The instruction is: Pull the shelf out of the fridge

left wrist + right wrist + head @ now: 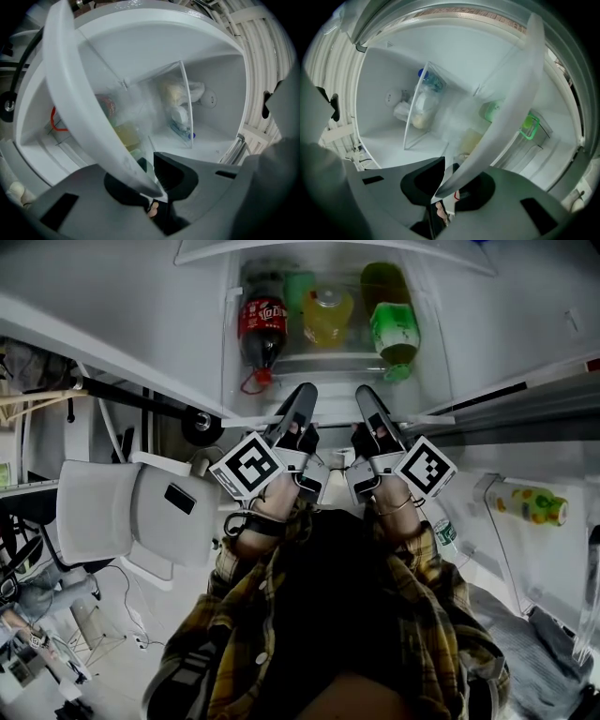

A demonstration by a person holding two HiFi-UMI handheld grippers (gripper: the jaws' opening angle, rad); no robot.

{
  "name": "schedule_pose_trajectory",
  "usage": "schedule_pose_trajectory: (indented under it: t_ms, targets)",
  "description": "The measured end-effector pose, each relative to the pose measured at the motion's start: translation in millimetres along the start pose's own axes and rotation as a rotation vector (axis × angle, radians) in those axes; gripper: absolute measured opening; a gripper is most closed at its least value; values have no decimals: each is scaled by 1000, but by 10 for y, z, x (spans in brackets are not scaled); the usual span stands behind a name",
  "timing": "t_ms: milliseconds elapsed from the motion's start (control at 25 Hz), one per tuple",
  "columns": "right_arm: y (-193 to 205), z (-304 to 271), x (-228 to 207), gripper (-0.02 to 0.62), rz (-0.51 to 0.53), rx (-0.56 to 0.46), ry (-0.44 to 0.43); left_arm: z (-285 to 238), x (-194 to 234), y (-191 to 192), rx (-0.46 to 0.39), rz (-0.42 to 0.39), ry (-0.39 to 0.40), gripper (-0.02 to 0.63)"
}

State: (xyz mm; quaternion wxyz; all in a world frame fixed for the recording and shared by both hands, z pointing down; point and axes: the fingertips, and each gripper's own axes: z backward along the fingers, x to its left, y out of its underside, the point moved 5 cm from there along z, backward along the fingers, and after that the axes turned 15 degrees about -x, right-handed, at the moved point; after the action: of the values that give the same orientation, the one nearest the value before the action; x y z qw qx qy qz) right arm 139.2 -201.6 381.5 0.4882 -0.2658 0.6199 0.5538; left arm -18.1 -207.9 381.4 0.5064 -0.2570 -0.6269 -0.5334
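The fridge shelf is a clear glass pane with a white front rim (429, 417), and it lies across the open fridge. My left gripper (305, 395) and right gripper (367, 397) reach side by side to its front edge. In the left gripper view the rim (79, 93) runs slanted down into the left gripper (157, 185), whose jaws are shut on it. In the right gripper view the rim (513, 108) runs likewise into the right gripper (443, 183), also shut on it. Beneath the glass lie a cola bottle (262, 329), a yellow bottle (328, 317) and a green bottle (395, 331).
A clear bin with bagged food (180, 108) stands deeper inside the fridge. The open door on the right holds a bottle (531, 504) in its rack. A white chair (122, 512) stands to the left, and cables lie on the floor.
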Motion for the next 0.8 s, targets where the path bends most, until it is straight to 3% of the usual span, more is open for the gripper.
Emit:
schedule_pose_trajectory:
  t_ms: [200,360,800]
  targets:
    - [14,79,53,69,0,-1,-9,122,11,-1,5,-21,-34,58]
    - [10,140,79,71,0,-3,-17,136,-74,34,-8,14,25,58]
    - [30,280,124,71,-4,-4,-26,299,-80,80,-5,17,2,58]
